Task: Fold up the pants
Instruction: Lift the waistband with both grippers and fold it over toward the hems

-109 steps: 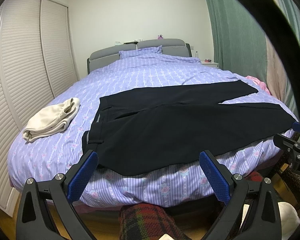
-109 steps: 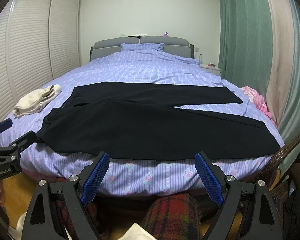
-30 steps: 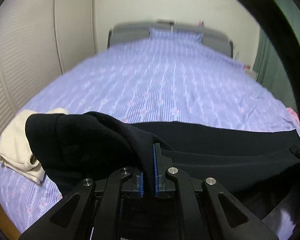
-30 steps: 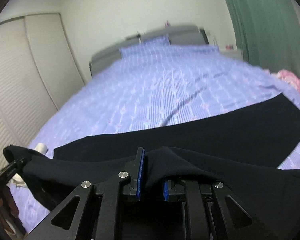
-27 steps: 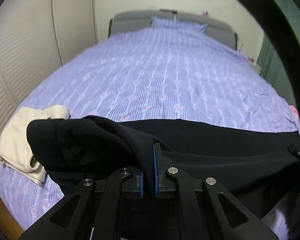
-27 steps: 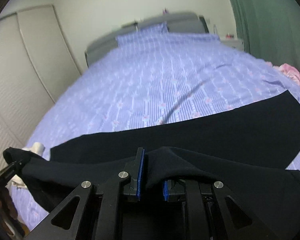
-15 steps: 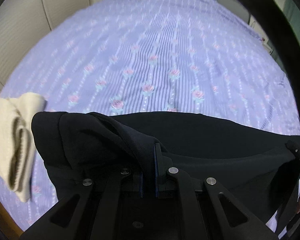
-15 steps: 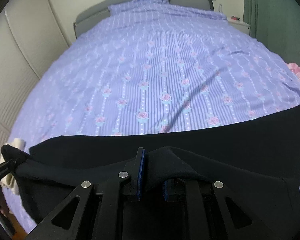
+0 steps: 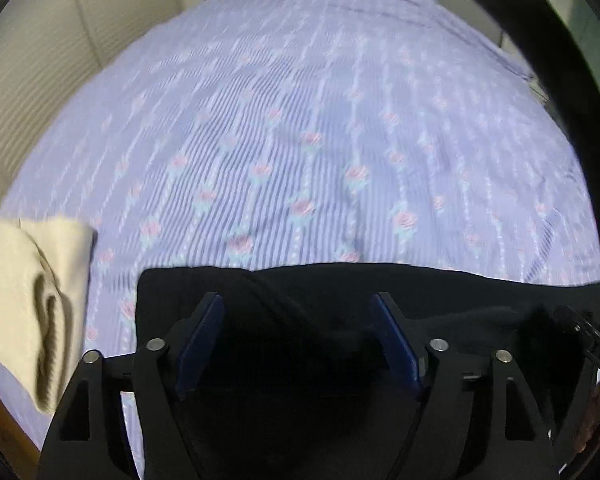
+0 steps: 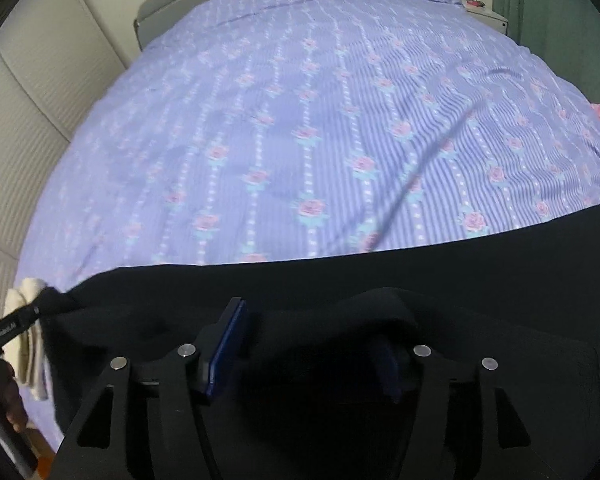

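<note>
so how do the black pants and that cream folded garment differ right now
The black pants stretch wide across the near edge of the striped purple bedspread; the cream folded garment is a compact bundle at its left edge. The pants lie under both open tools, left tool and right tool; nothing touches the garment. Both rest on the bedspread.

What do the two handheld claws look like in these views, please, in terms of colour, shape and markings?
Both are matte black. The left claw and right claw each have two angular fingers with triangular cut-outs, silver round screws and blue ribbed pads. White lettering on the left claw's body is visible from the right view.
</note>
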A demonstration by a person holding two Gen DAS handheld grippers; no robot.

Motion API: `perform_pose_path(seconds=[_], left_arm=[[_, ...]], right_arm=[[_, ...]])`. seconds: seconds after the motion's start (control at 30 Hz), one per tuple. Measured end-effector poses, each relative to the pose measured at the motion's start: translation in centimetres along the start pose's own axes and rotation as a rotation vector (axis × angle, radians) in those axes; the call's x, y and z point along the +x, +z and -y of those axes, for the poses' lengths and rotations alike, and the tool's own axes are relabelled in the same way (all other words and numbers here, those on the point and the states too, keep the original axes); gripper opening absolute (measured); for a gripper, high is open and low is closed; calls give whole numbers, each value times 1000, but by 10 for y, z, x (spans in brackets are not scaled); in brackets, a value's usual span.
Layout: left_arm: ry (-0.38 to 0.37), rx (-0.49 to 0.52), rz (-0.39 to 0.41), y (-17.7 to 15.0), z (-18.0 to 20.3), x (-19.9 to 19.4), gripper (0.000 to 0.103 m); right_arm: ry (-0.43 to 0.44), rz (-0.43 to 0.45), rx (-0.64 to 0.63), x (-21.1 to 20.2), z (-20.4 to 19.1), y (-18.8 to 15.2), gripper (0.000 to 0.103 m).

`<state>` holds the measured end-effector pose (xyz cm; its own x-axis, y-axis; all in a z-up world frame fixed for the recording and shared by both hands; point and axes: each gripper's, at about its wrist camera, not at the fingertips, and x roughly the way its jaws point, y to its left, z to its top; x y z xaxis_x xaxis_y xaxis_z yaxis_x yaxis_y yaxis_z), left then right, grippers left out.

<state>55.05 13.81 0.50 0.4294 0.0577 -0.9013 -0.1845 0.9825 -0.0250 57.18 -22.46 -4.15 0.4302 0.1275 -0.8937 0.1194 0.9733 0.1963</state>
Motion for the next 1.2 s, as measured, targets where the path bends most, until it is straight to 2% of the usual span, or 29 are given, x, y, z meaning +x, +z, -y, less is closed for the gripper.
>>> perform_pose_path(seconds=[0.07, 0.13, 0.27, 0.37, 0.53, 0.7, 0.87, 0.97, 1.2], left_arm=[[-9, 18, -3, -2, 5, -10, 78], [-3, 91, 12, -9, 16, -20, 78], [32, 220, 114, -29, 41, -52, 78], [-48, 269, 160, -43, 66, -78, 78], [-129, 324, 227, -72, 103, -113, 78], [-220, 403, 253, -94, 160, -130, 78], [-326, 496, 217, -126, 212, -137, 78], [-365, 555, 178, -147, 244, -138, 78], [-458, 593, 51, -186, 292, -127, 78]], right_arm=[[30, 10, -4, -8, -5, -2, 61], [55, 27, -16, -21, -9, -7, 61], [80, 84, -76, -52, -15, -14, 61], [59, 127, -95, -80, -8, -23, 61], [18, 175, -89, -130, 20, -53, 61], [-48, 185, -69, -169, 57, -85, 61], [-143, 190, -16, -203, 100, -121, 61], [-180, 170, 42, -212, 129, -149, 61], [-240, 106, 248, -221, 197, -220, 61]])
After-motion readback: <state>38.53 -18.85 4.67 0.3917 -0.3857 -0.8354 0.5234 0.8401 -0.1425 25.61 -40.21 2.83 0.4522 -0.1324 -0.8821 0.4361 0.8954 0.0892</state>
